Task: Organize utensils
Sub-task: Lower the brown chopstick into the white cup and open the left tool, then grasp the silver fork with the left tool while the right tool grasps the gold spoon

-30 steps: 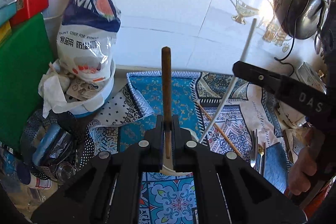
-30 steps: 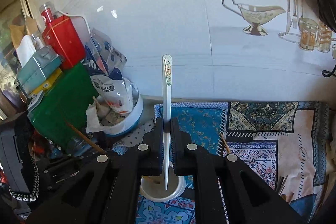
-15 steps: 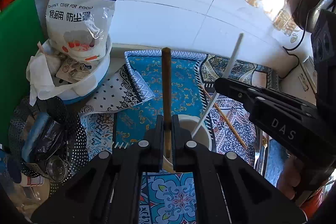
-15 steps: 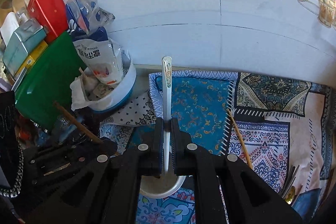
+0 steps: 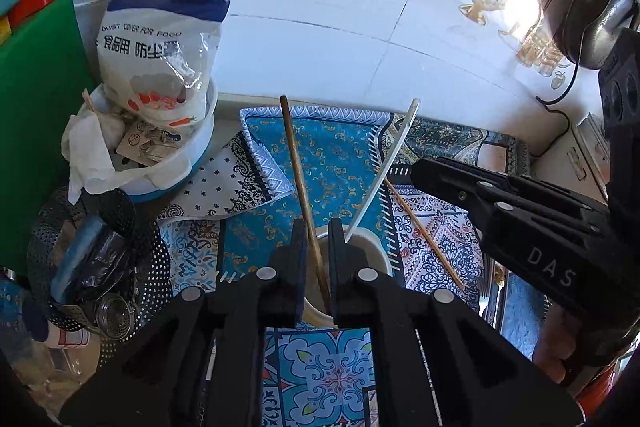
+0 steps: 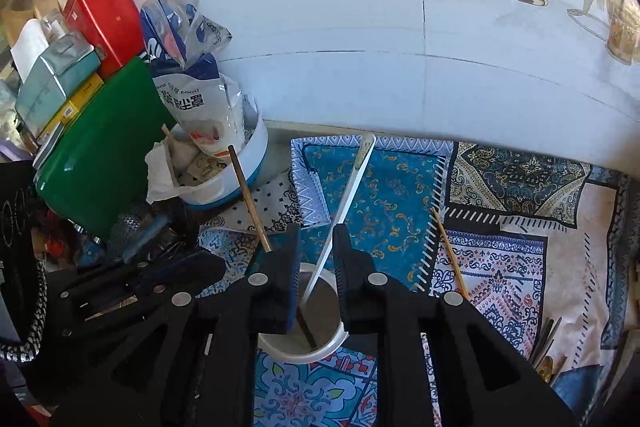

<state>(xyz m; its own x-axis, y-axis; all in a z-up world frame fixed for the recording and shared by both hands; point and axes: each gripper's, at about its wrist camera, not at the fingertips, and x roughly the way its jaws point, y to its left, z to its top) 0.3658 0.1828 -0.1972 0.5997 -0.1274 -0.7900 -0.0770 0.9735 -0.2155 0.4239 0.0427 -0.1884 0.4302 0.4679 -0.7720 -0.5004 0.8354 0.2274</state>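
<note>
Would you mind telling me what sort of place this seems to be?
Probably a home kitchen counter: a tiled wall with gravy-boat decals, a white cup holding chopsticks, and a patterned cloth.

Left wrist view: looks down and forward along its fingers, close over the white cup (image 5: 376,243), tiled wall behind. Right wrist view: same downward-forward aim, equally close over the cup (image 6: 320,351), from further right. Shared: cup, patterned cloth (image 5: 340,155), white bowl (image 6: 256,163), wall
</note>
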